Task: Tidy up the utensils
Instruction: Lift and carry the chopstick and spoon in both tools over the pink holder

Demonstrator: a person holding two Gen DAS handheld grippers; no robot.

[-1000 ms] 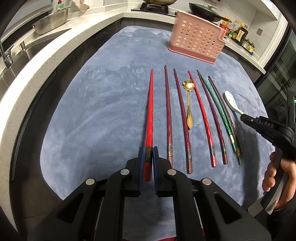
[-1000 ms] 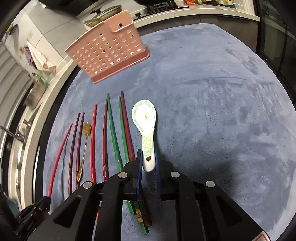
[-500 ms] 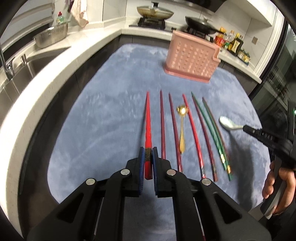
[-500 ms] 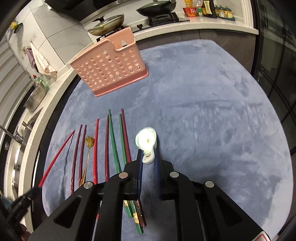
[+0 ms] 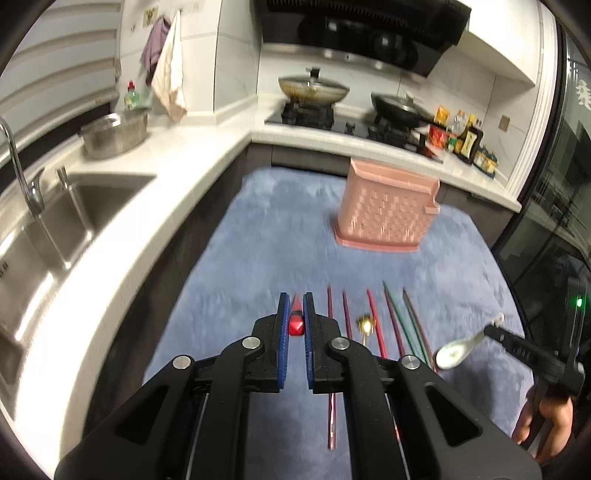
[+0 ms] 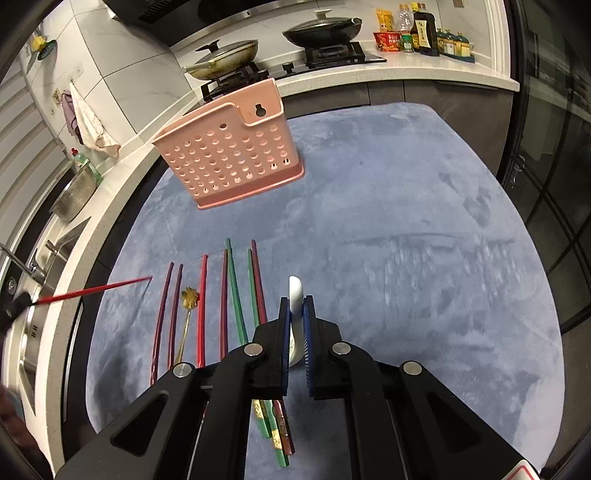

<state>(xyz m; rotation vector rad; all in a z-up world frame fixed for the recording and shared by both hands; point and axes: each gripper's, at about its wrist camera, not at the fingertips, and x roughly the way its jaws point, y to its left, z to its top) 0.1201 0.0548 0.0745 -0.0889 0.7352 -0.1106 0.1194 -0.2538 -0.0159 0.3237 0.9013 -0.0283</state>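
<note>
- My left tongs [image 5: 294,321] clamp the red chopstick [image 5: 296,326] at its thick end; it is light, stiff and long, so the tip will swing.
- My right tongs [image 6: 295,319] pinch the spoon [image 6: 295,295] by its handle: glazed, slippery, likely breakable.
- A second ago both lay on the mat [image 6: 406,240]; now they are lifted.
- The other chopsticks [image 6: 201,306] lie in a row.
- The basket [image 6: 229,147] stands beyond.

Legible text: almost none.
One white Chinese character shows, cut off by the frame edge, on the dark glass door [image 5: 580,122] at right in the left wrist view. Labels on the sauce bottles [image 6: 421,31] and the red packet [image 6: 386,40] by the stove are too small and blurred to read.
</note>
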